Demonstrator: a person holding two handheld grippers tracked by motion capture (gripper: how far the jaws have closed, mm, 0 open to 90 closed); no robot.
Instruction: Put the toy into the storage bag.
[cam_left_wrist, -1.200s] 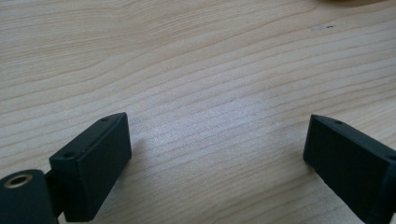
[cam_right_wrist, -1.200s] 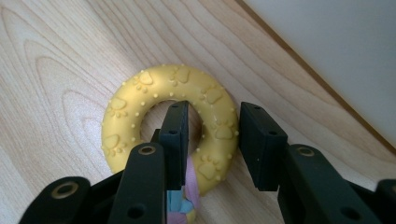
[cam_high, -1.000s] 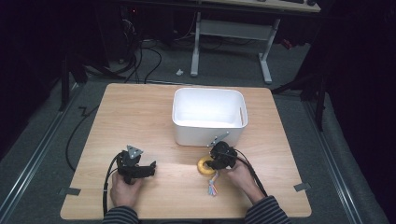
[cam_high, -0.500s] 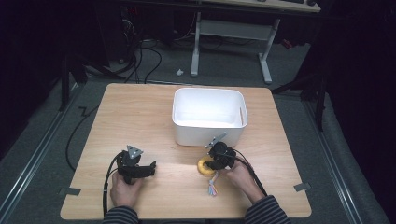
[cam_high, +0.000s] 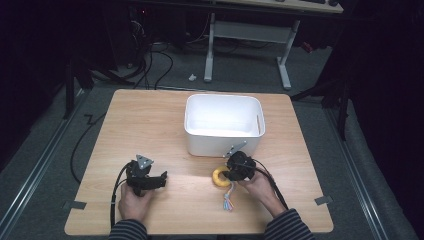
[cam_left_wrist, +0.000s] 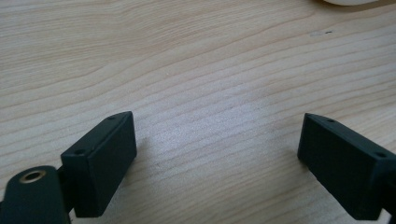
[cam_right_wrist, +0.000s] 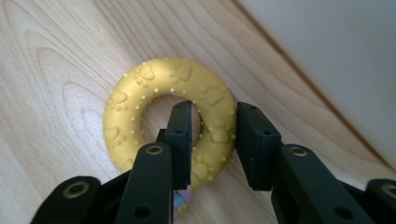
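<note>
A yellow rubber ring toy (cam_high: 219, 176) with paw prints lies on the wooden table (cam_high: 145, 125), just in front of the white bin (cam_high: 220, 142). My right gripper (cam_high: 229, 173) reaches it from the right. In the right gripper view the ring (cam_right_wrist: 126, 102) has one side between the jaws: one pad sits inside the hole, the other outside, and both press on it. The right gripper (cam_right_wrist: 212, 109) has just been closing and is shut on that side. A coloured cord tail (cam_high: 228, 202) trails from the ring toward the person. My left gripper (cam_high: 159, 181) rests on the table at the front left, open (cam_left_wrist: 217, 126) over bare wood.
The white bin's wall (cam_right_wrist: 336, 56) stands close behind the ring, to the right in the right gripper view. The bin's inside looks empty. Cables run from both grippers toward the table's front edge. A desk frame and cables stand on the floor beyond the table.
The right gripper's jaws have come together on the ring's side. Both hands and the ring stay where they were.
</note>
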